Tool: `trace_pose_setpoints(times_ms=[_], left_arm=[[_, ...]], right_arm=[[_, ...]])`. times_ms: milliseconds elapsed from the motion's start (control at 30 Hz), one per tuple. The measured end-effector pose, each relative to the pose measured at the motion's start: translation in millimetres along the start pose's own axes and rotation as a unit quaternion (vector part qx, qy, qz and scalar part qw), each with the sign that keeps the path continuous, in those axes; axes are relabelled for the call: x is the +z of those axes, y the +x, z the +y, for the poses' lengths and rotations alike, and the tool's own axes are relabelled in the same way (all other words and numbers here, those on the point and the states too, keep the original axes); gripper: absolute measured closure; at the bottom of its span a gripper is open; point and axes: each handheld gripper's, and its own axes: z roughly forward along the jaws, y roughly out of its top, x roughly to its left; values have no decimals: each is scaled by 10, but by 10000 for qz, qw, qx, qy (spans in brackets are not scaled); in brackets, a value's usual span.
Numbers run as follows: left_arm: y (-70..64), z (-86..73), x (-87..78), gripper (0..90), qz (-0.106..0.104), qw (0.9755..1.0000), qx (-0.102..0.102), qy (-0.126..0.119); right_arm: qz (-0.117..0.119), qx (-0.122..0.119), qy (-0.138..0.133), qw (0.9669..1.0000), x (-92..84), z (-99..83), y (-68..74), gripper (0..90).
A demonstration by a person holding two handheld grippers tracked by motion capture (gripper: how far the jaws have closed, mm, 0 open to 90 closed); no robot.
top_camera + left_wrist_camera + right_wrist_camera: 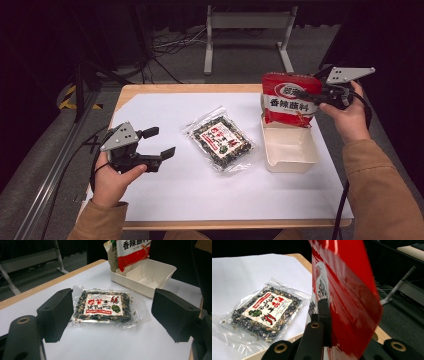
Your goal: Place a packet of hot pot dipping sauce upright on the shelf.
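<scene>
Right gripper (pixel 325 95) pinches the red seasoning pouch (pixel 290 99) by its side edge, holding it upright with its bottom end dipped into the far end of the cream divided tray (pixel 290 150) just below the jaws. Lowering it straight, without letting it tilt onto the rim, looks like the careful way. Left gripper (pixel 157 142) hovers spread wide, the clear packet of dried greens (pixel 103 305) lying flat ahead of it. White paper (pixel 200 185) covers the wooden table (pixel 150 89); behind are grey floor, cables and a metal stand.
</scene>
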Motion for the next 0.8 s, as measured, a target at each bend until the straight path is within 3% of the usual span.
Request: trace_pose_setpoints(times_ms=[800], left_arm=[[24,-20,7,189,14,10000,-37,11]], right_arm=[[108,-74,217,9997,354,-135,-39,894]])
